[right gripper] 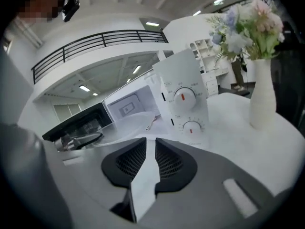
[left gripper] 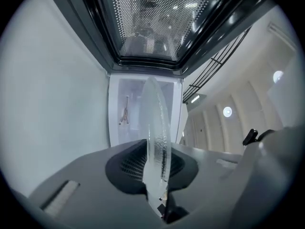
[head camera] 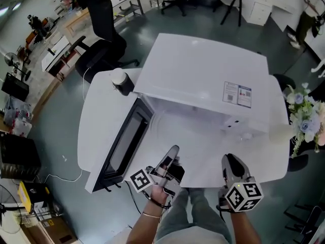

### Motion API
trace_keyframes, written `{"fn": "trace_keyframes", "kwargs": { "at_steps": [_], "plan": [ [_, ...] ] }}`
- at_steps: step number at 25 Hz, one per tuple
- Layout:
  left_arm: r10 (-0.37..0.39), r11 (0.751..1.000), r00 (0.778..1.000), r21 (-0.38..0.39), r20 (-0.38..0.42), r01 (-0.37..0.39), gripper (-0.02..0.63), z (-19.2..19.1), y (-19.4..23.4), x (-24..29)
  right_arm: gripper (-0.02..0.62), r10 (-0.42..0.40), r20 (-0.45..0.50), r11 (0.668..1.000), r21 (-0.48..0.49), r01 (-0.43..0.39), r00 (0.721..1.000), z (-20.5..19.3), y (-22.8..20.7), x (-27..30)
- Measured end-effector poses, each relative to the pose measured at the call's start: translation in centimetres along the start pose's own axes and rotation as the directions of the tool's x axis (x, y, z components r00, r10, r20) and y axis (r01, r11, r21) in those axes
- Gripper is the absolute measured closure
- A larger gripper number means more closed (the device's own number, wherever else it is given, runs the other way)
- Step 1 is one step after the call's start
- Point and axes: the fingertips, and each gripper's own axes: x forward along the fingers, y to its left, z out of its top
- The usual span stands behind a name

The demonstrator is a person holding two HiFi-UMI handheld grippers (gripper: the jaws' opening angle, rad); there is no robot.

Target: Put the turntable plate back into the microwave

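Squarely before the open microwave (head camera: 203, 75), a person lines up the glass plate (left gripper: 155, 128) for its return. The left gripper (head camera: 171, 154) has its fingers clamped on the plate's rim. The tool lies rolled onto its side and points level, seemingly so the disc rides flat and can slide in over the oven floor rather than tip against it. The plate is off the bench (head camera: 96, 116), out in front of the oven's mouth and not yet inside. In the right gripper view it shows as a pale disc between the left tool and the opening. The door (head camera: 124, 141) stands swung wide to the left, leaving the way in free. The right gripper (head camera: 231, 161) hangs near the bench's front edge, its fingers a slit apart with nothing between them, apparently a spare hand for steadying.

Inside, the cooking chamber (left gripper: 119, 94) is bare white but for a small spindly fitting (left gripper: 125, 111), probably the support the plate sits on, though it is too small to tell. Off to the right, a white vase (right gripper: 262, 94) on the bench holds a bunch of pale flowers (right gripper: 248, 18), well apart from the work.
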Motion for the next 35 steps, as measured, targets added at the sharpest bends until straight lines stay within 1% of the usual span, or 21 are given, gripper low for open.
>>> {"fn": "trace_keyframes", "kwargs": {
  "at_steps": [2,5,7,9,11,16,21,35],
  "plan": [
    [-0.003,1.000,1.000,0.001,0.002,0.003,0.569,0.1,0.1,0.2,0.529,-0.048,0.003,0.998,-0.030,0.048,0.999,-0.3,-0.7,-0.2],
    [-0.008,1.000,1.000,-0.002,0.008,0.008,0.569,0.2,0.2,0.5,0.531,-0.095,0.000,0.995,-0.042,0.095,0.995,-0.7,-1.5,-0.4],
    [-0.009,1.000,1.000,-0.002,0.011,0.009,0.569,0.3,0.4,0.7,0.535,-0.131,-0.007,0.989,-0.071,0.130,0.991,-1.0,-2.0,-0.5],
    [-0.010,1.000,1.000,0.001,0.014,0.010,0.569,0.5,0.5,0.9,0.562,-0.163,-0.014,0.982,-0.098,0.161,0.986,-1.3,-2.4,-0.6],
    [-0.013,1.000,1.000,-0.001,0.020,0.014,0.569,0.6,0.6,1.0,0.575,-0.181,-0.015,0.978,-0.104,0.178,0.983,-1.6,-2.7,-0.6],
    [-0.012,1.000,1.000,0.006,0.023,0.012,0.569,0.9,1.0,1.5,0.584,-0.196,-0.013,0.977,-0.092,0.194,0.980,-2.2,-3.4,-0.3],
    [-0.009,1.000,1.000,0.010,0.021,0.008,0.569,1.1,1.4,2.4,0.584,-0.198,-0.019,0.975,-0.104,0.195,0.980,-2.8,-3.7,0.2],
    [0.003,1.000,1.000,0.018,0.015,-0.003,0.566,2.3,2.0,5.9,0.584,-0.205,-0.050,0.975,-0.092,0.200,0.977,-4.3,-4.0,0.4]
  ]
}}
